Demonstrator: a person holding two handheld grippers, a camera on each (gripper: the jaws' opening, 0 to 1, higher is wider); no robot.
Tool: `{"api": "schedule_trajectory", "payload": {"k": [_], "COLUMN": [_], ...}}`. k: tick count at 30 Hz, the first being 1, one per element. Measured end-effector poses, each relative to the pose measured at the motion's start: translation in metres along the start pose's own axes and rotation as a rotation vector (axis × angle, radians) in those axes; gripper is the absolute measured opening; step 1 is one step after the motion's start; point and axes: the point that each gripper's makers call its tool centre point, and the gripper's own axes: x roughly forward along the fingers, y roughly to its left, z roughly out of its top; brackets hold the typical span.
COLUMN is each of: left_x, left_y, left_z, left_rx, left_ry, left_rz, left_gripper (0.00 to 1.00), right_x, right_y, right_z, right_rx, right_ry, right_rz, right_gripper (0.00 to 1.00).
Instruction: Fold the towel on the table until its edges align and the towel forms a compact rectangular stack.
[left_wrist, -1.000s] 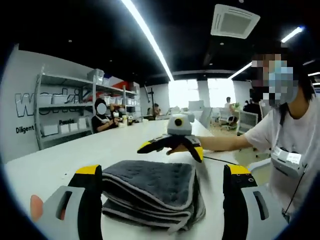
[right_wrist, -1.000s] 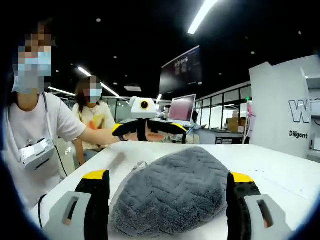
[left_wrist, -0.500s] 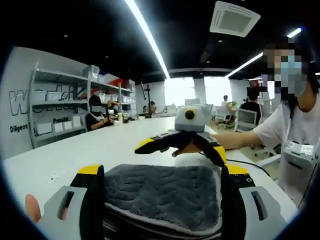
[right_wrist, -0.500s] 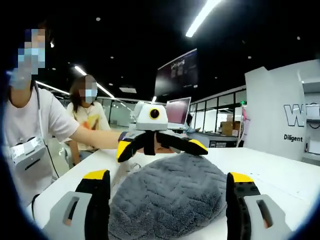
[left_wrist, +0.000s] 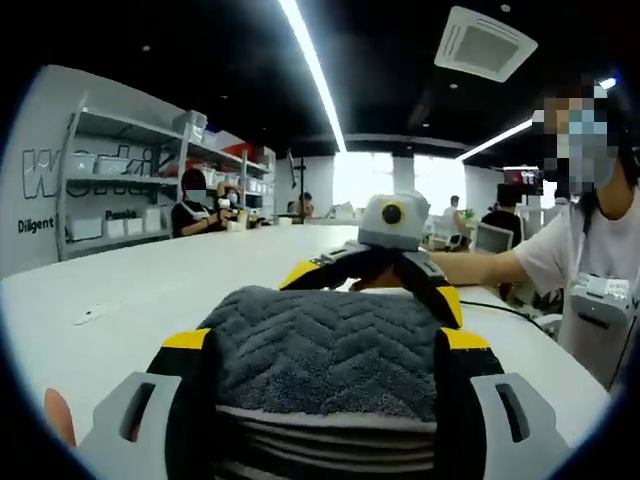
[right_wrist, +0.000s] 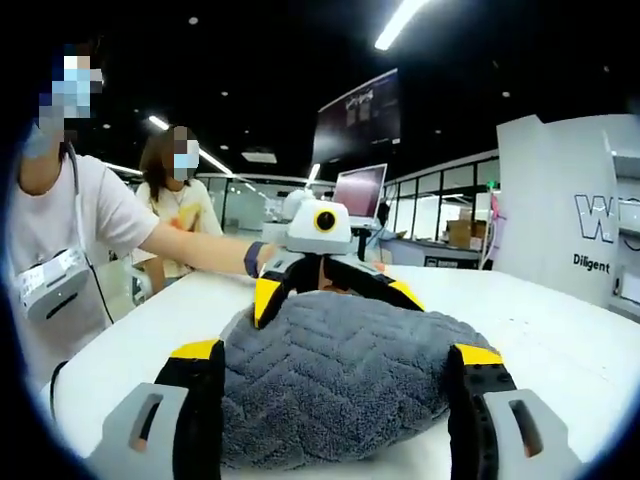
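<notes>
Both cameras sit low, just above the desk (left_wrist: 150, 290), each looking forward along its own claw at the folded towel (left_wrist: 330, 350) from opposite sides. The left gripper view looks across the towel, very near, at the right claw (left_wrist: 375, 275) just behind it. The right gripper view faces back over the towel (right_wrist: 335, 375) at the left claw (right_wrist: 335, 285). They share the towel and desk.

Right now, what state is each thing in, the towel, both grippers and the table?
towel: folded into a layered stack, lying on the table between both grippers' jaws
left gripper: open, jaws straddling the towel's far side
right gripper: open, jaws straddling the opposite side
table: white, bearing the towel
</notes>
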Motion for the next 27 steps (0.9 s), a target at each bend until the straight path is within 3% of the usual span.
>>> {"api": "schedule_trajectory", "payload": {"k": [7, 16, 18, 20, 23, 27], "left_x": [-0.001, 0.000, -0.001, -0.005, -0.019, -0.058], "left_y": [-0.003, -0.002, 0.000, 0.000, -0.003, -0.007], "left_z": [-0.001, -0.001, 0.001, 0.008, 0.029, 0.055], "left_rx": [0.016, 0.033, 0.012, -0.040, -0.072, -0.034], "left_ry": [-0.057, -0.065, -0.061, -0.059, -0.123, -0.237], "left_rz": [0.002, 0.014, 0.021, 0.032, 0.052, 0.113], "left_gripper": [0.89, 0.89, 0.89, 0.88, 0.87, 0.90], "right_x": [0.001, 0.001, -0.003, -0.010, -0.025, -0.045], "right_y": [0.001, 0.001, 0.000, -0.002, -0.008, -0.017], "right_z": [-0.008, -0.009, -0.003, 0.014, 0.041, 0.058], "right_rx": [-0.017, 0.000, 0.027, 0.035, 0.065, 0.061], "right_ry": [0.027, 0.017, -0.005, -0.076, -0.201, -0.253], "right_rz": [0.017, 0.024, 0.030, 0.027, 0.006, -0.034], "right_gripper": [0.92, 0.92, 0.94, 0.96, 0.97, 0.99]}}
